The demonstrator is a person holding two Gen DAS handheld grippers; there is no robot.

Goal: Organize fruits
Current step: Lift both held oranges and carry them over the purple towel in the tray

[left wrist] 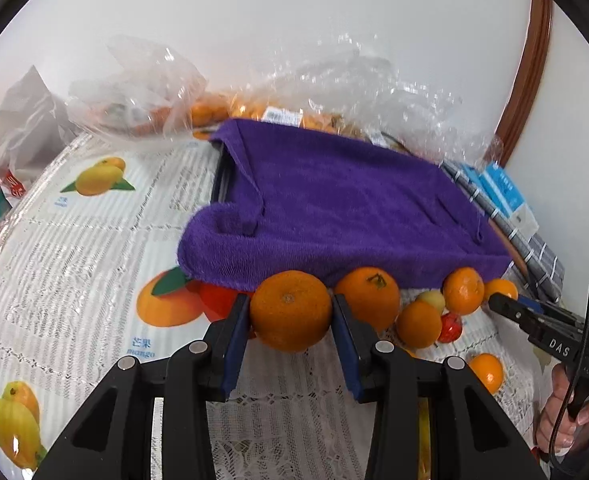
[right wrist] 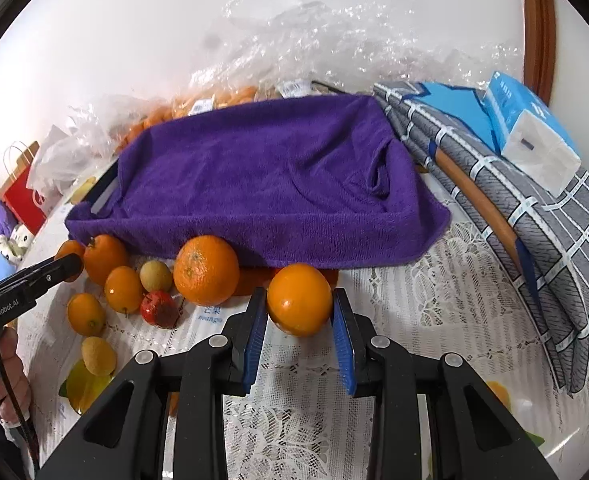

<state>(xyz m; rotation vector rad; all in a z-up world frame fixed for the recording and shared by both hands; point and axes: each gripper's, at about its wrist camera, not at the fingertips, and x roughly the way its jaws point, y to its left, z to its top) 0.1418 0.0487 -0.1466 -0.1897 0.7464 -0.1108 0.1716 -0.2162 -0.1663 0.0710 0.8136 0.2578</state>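
Your left gripper [left wrist: 290,316] has its blue pads [left wrist: 236,344] pressed against both sides of a large orange [left wrist: 290,310], which sits just in front of the near hem of the purple towel [left wrist: 334,208]. The black fingers reach forward low and nearly level over the lace tablecloth [left wrist: 74,240]. Seen from the right wrist, this gripper comes in from the towel's front left corner, and your left hand [right wrist: 6,372] is wrapped round its handle well below that corner. Your right gripper [right wrist: 299,312] is likewise clamped on a smooth orange [right wrist: 299,299], with a pad touching each flank, just in front of the towel's near hem and right of its middle. Its fingers also point straight at the towel. From the left wrist view, your right hand [left wrist: 566,408] grips the handle from below, off the towel's front right corner, with the tool angled up and inward toward the hem. Between the two held fruits, loose oranges [right wrist: 206,270], a pale round fruit [right wrist: 156,275] and a small red fruit [right wrist: 159,308] lie clustered along the same hem. Behind the towel are clear plastic bags [left wrist: 142,88] of more oranges. To its right lie a folded grey checked cloth [right wrist: 534,216] and a blue box [right wrist: 530,128].
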